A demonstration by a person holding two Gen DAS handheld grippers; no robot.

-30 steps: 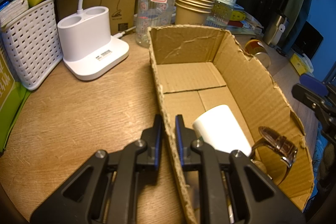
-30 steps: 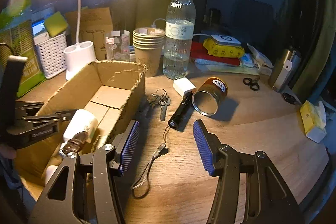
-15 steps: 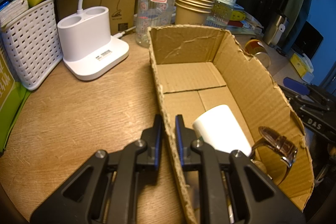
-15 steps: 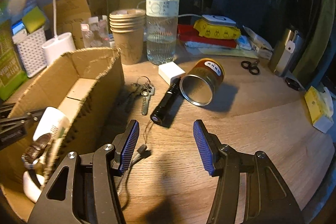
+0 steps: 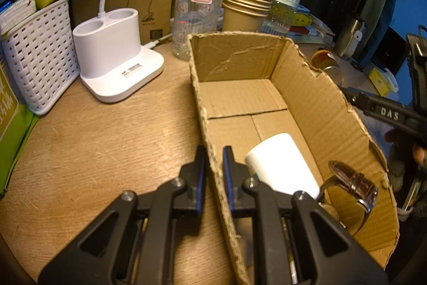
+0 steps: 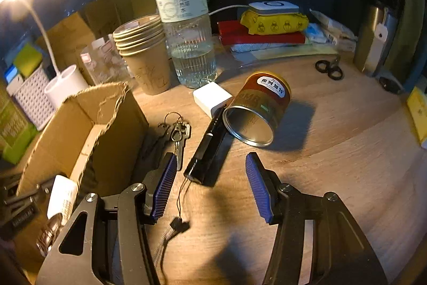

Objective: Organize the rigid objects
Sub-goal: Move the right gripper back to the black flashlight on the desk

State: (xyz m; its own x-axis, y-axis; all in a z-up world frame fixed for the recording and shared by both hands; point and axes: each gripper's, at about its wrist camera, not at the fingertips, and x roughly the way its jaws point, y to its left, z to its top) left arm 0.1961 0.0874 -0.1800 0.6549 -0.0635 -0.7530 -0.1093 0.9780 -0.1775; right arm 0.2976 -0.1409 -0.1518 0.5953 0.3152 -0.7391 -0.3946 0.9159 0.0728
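While left claw (image 5: 213,172) clamps box wall (image 5: 210,164); right claw (image 6: 210,186) apart, sees flashlight (image 6: 206,151).

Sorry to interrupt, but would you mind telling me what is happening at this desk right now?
A person is sorting loose items into a cardboard box. The left gripper is clamped on the box's near wall, steadying it; a white cup and a watch already lie inside. The right gripper hangs open over a black flashlight on the desk, beside keys and a tipped tin can.
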